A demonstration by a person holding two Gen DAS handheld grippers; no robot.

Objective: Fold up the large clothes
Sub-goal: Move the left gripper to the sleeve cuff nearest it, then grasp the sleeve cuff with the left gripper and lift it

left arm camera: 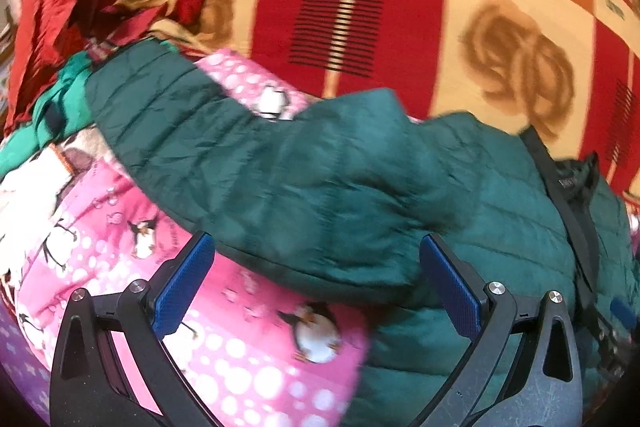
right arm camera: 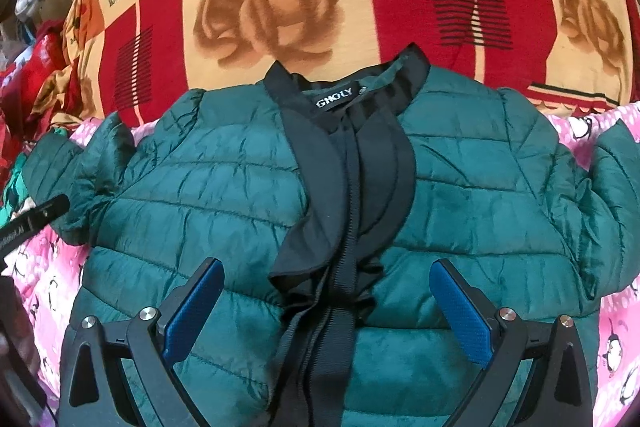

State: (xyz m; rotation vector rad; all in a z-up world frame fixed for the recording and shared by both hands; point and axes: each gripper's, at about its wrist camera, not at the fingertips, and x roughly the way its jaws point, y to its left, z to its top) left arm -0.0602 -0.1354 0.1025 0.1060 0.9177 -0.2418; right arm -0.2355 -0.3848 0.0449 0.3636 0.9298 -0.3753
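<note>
A dark green quilted jacket (right arm camera: 224,195) lies front up on a pink penguin blanket (right arm camera: 44,267), black collar and placket (right arm camera: 352,155) in the middle, sleeves spread to both sides. My right gripper (right arm camera: 326,271) is open and empty, hovering over the jacket's chest astride the black placket. In the left wrist view one sleeve (left arm camera: 248,163) lies folded across toward the body. My left gripper (left arm camera: 316,247) is open and empty just above that sleeve's edge. Its body also shows at the left edge of the right wrist view (right arm camera: 36,219).
A red, orange and cream rose-print bedsheet (right arm camera: 280,7) covers the bed beyond the jacket. A heap of red and green clothes (left arm camera: 68,27) sits at the far left. The pink blanket (left arm camera: 248,347) spreads under the left gripper.
</note>
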